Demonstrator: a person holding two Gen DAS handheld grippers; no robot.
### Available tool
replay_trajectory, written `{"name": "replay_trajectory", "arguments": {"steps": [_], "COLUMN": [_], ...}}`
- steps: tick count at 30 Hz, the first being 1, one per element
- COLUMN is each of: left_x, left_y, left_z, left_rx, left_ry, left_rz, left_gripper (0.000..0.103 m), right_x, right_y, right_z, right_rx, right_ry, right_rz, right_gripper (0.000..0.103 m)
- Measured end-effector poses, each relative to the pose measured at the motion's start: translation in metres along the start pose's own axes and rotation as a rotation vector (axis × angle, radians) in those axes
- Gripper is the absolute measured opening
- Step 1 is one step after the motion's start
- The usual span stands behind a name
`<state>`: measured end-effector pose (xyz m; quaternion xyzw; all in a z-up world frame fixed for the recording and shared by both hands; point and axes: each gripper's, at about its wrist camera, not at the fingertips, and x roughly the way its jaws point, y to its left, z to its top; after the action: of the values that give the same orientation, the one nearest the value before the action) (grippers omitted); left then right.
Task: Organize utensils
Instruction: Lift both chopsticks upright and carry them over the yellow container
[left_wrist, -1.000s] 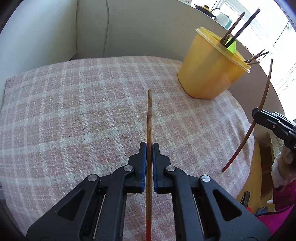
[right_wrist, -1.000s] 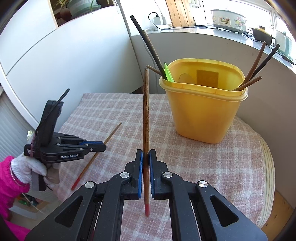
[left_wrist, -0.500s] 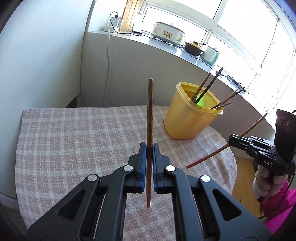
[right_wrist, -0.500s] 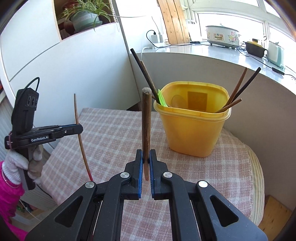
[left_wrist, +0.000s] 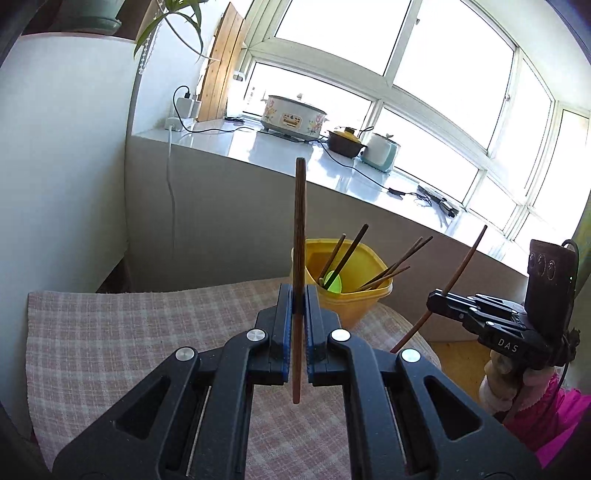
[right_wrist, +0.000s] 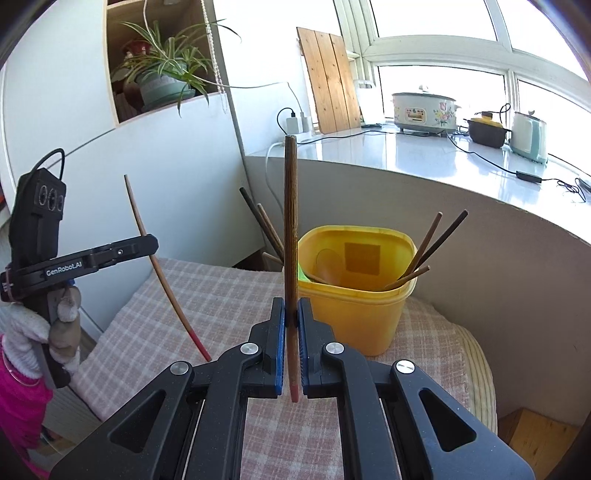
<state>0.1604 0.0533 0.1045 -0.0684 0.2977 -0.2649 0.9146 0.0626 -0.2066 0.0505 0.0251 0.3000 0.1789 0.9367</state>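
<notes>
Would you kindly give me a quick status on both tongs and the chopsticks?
Left tongs shut on a chopstick, upright. Right tongs shut on another chopstick. Yellow container ahead on the checked cloth, sticks already inside. Nothing blocking.

Two tools (left_wrist: 297, 310) (right_wrist: 291, 317), two held chopsticks (left_wrist: 298, 236) (right_wrist: 290, 229), one yellow bin (right_wrist: 354, 314), three cookers on the sill (right_wrist: 424, 110).

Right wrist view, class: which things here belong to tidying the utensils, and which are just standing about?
Belong to the job:
right gripper, shut on a chopstick
left gripper, shut on another chopstick
yellow tub holding more chopsticks

Just standing about:
potted plant
cooker
brown pot
kettle
wooden board
checked cloth
</notes>
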Motion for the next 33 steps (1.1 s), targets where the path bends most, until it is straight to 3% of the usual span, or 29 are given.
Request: {"name": "replay_trajectory", "arguments": {"steps": [20,33], "left_x": [0.034,0.059], "left_y": [-0.061,-0.083], "left_z": [0.064,0.085], "left_rx": [0.077,0.153], "left_ry": [-0.097,-0.139], "left_rz": [-0.125,-0.072], "left_gripper": [0.003,0.004], "right_x": [-0.028,-0.021], "right_y": [-0.025,-0.032], "right_z": [0.046,0.075], "right_rx": [0.032,0.009], "right_ry": [-0.171,-0.217], "right_rz": [-0.04,-0.077], "right_gripper": [0.005,0.005]}}
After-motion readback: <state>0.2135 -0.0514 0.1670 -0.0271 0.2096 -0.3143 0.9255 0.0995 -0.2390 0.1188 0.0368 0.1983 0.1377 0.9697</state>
